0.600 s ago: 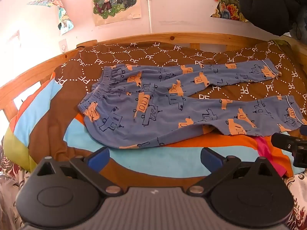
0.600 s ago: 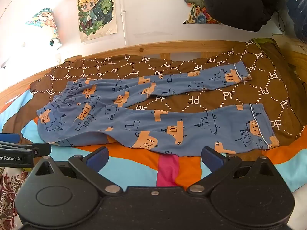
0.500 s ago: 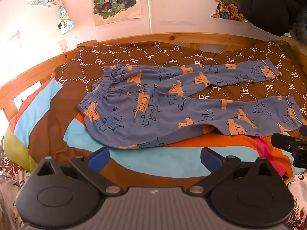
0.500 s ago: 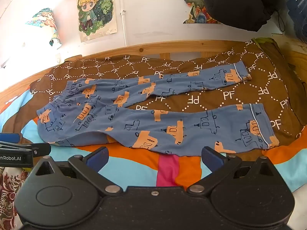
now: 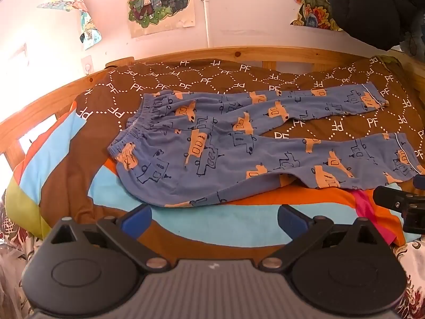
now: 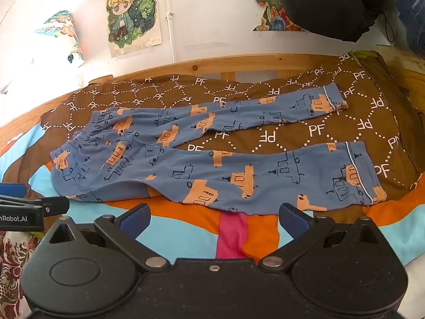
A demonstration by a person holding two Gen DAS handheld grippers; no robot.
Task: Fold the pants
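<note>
Blue pants [image 5: 212, 154] with orange car prints lie spread flat on the bed, waistband at the left, both legs running right and apart. They also show in the right wrist view [image 6: 212, 159]. My left gripper [image 5: 213, 218] is open and empty, just short of the seat edge of the pants. My right gripper [image 6: 212, 219] is open and empty, just short of the near leg's lower edge. The right gripper's side shows at the right edge of the left wrist view [image 5: 401, 204]; the left gripper's side shows at the left edge of the right wrist view [image 6: 29, 207].
The bed has a brown "PF" blanket [image 5: 239, 79] and a striped coloured cover [image 5: 212, 223]. A wooden bed rail [image 5: 239, 53] runs along the back. Posters hang on the wall, and a black garment [image 6: 326, 2] hangs at the upper right.
</note>
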